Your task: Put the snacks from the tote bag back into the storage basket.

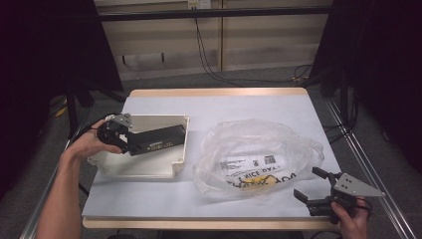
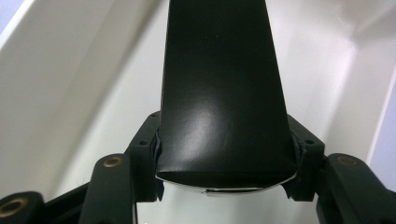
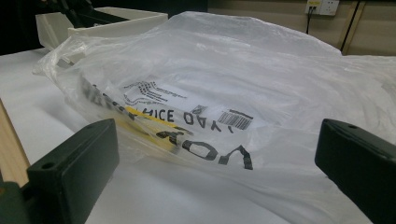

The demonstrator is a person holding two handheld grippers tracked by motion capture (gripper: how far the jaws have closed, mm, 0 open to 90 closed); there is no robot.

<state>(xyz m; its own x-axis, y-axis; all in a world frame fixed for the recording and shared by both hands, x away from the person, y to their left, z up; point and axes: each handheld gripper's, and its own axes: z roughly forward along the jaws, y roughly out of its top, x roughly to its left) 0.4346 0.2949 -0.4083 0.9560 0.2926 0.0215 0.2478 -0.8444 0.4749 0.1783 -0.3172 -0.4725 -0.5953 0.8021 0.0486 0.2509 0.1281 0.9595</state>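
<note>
A long black box (image 1: 157, 140) lies slanted inside the cream plastic bin (image 1: 181, 151) on the left of the table. My left gripper (image 1: 128, 143) is shut on the box's near end; in the left gripper view the black box (image 2: 223, 88) fills the middle, with the pads (image 2: 147, 150) pressed on both its sides over the bin's pale wall (image 2: 70, 79). A crumpled clear plastic bag (image 1: 256, 157) with printed labels lies right of the bin. My right gripper (image 1: 309, 184) sits open at the front right, just short of the bag (image 3: 219, 93).
The white table top (image 1: 249, 104) has a wooden front edge (image 1: 199, 224). Black stands and cables stand on the floor around the table. The bin's corner (image 3: 112, 21) shows behind the bag in the right gripper view.
</note>
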